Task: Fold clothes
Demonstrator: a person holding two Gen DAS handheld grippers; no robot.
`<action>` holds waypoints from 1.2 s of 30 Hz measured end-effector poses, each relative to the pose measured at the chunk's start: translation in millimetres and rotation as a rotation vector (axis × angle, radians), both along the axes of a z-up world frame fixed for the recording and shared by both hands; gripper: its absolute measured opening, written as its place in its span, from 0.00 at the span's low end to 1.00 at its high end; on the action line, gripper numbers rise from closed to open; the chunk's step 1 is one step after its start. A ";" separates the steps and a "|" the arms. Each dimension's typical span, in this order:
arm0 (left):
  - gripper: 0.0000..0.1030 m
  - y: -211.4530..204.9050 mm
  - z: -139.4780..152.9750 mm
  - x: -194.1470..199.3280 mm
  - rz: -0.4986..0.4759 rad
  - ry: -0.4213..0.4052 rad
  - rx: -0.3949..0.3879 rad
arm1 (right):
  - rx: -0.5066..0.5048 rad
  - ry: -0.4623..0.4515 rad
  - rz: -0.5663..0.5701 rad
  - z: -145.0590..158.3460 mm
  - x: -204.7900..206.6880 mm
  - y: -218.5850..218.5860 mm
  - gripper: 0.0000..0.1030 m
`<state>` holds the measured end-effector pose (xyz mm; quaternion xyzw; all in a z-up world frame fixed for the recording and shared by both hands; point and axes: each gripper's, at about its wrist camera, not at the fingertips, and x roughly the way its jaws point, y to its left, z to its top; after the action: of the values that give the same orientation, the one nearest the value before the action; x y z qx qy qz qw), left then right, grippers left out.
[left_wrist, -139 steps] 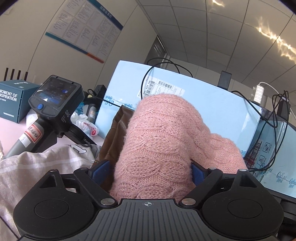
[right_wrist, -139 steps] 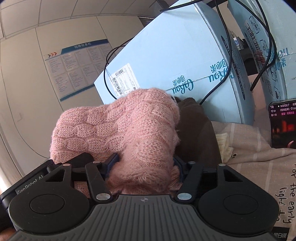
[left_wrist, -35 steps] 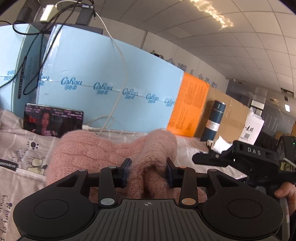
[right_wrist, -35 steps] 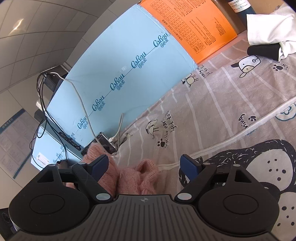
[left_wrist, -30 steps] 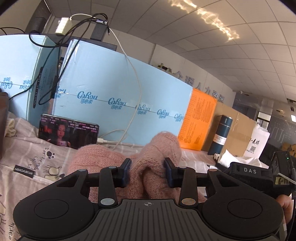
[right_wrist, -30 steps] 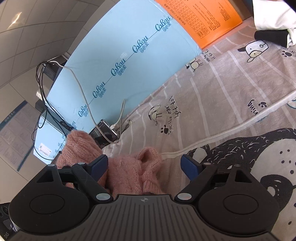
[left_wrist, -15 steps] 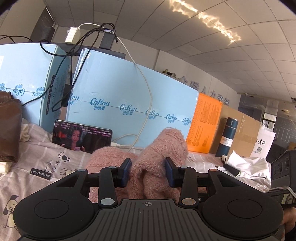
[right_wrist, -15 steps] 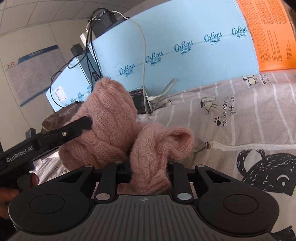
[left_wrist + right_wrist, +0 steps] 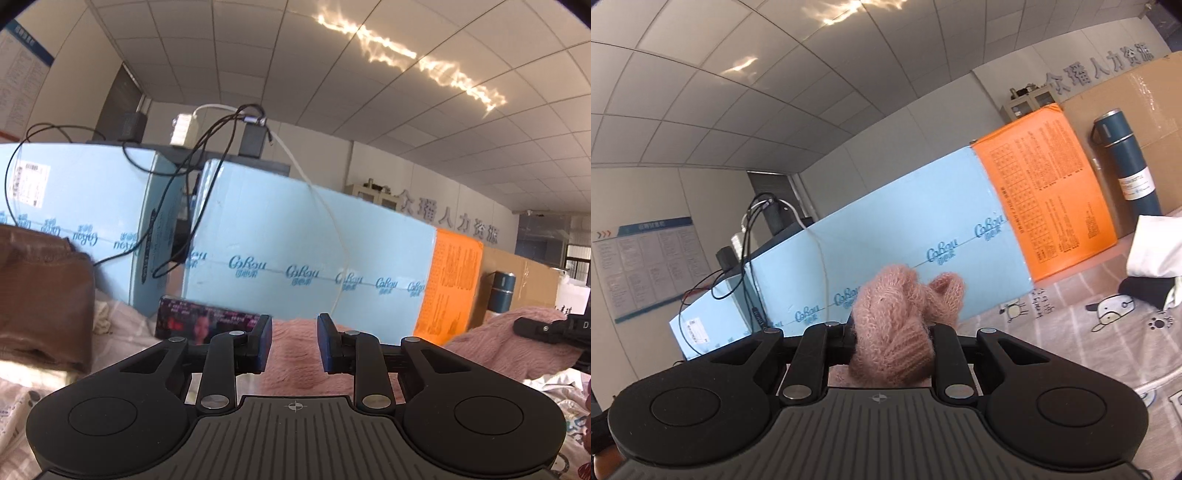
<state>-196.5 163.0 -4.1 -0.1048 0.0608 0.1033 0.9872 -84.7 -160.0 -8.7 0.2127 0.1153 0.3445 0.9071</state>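
The right gripper [image 9: 892,334] is clamped on a bunched fold of the fuzzy pink cable-knit sweater [image 9: 892,325], lifted above the grey cartoon-print bedsheet [image 9: 1108,332]. The left gripper [image 9: 294,341] has just been closing — its blue pads [image 9: 263,343] stand narrowly apart, sweater visible between them, though whether they pinch it is unclear.

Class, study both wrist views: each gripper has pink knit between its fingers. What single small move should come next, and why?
Probably draw the two grippers apart to pull the pink sweater taut. The right gripper is shut on a bunched wad of knit, and the left gripper, whose jaws have just been closing, has fabric between them. The knit runs slack across to the right, so spreading it would flatten it for a fold.
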 end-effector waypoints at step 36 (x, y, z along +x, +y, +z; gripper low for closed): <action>0.28 39.0 -18.6 45.3 -0.148 0.183 -0.068 | -0.159 0.341 -0.140 -55.6 44.3 -6.4 0.25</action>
<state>-151.1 202.0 -22.7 -0.1234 0.1618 0.0370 0.9784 -40.4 -166.4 -64.3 0.2030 0.2788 0.2293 0.9102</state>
